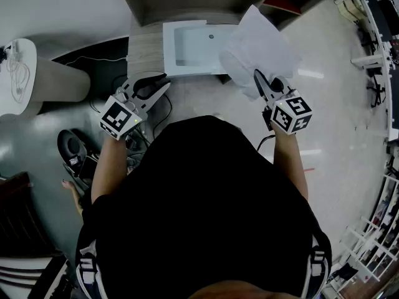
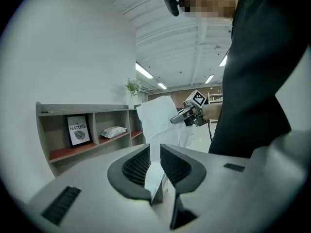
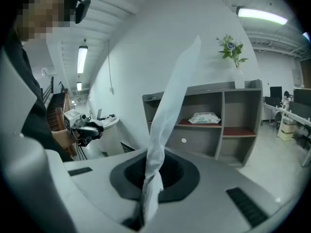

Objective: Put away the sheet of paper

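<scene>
The white sheet of paper [image 1: 259, 42] hangs crumpled in the air over the right end of a white tray [image 1: 187, 27]. My right gripper [image 1: 257, 75] is shut on the sheet's lower edge; in the right gripper view the paper [image 3: 170, 115] rises as a twisted strip from between the closed jaws [image 3: 148, 171]. My left gripper [image 1: 166, 80] is at the left, apart from the paper, with its jaws open and nothing between them [image 2: 154, 152]. From the left gripper view I see the paper [image 2: 158, 120] and the right gripper [image 2: 174, 119] further off.
The white tray lies on a wooden-topped unit [image 1: 146, 52] in front of a low shelf [image 3: 233, 125] holding a pack of wipes [image 3: 204, 117] and a framed print [image 2: 78, 130]. A round white table [image 1: 19, 73] and a black chair base [image 1: 72, 148] stand at the left.
</scene>
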